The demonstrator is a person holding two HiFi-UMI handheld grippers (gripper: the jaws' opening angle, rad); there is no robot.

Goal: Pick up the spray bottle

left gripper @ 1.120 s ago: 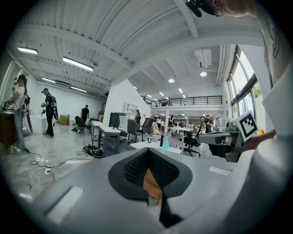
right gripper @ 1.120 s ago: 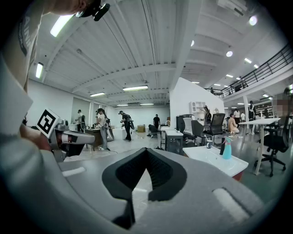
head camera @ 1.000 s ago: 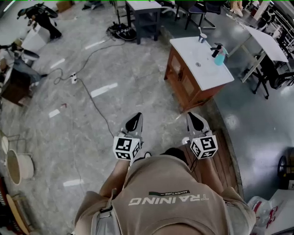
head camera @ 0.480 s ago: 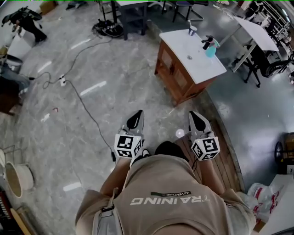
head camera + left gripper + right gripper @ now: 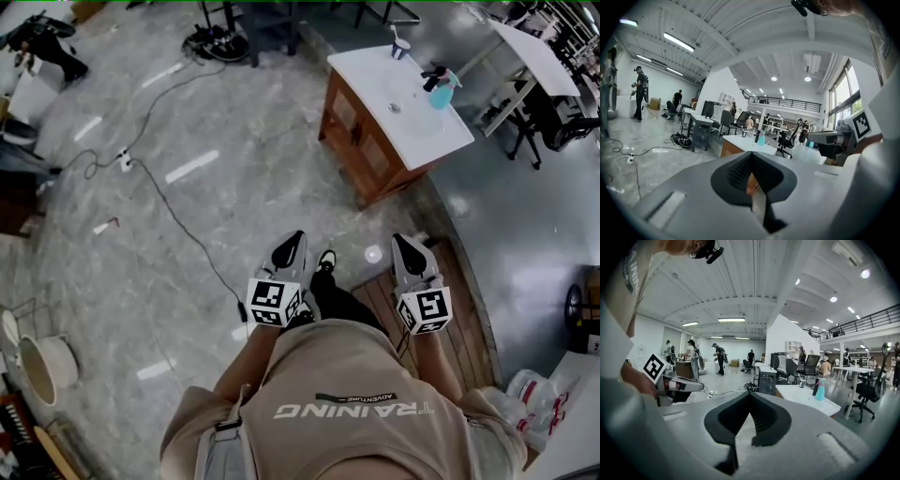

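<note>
Since a second ago the person has taken a step: a shoe (image 5: 326,259) now shows between the tools. Left tool (image 5: 292,240) and right tool (image 5: 404,242) are both closed, nothing in them, held out over the floor. Spray bottle (image 5: 442,92) stands upright on the white worktop (image 5: 448,141) ahead, beside the basin (image 5: 412,114), well apart from both tools.

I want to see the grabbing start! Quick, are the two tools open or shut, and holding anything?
Left tool: shut, holding nothing.
Right tool: shut, holding nothing.
</note>
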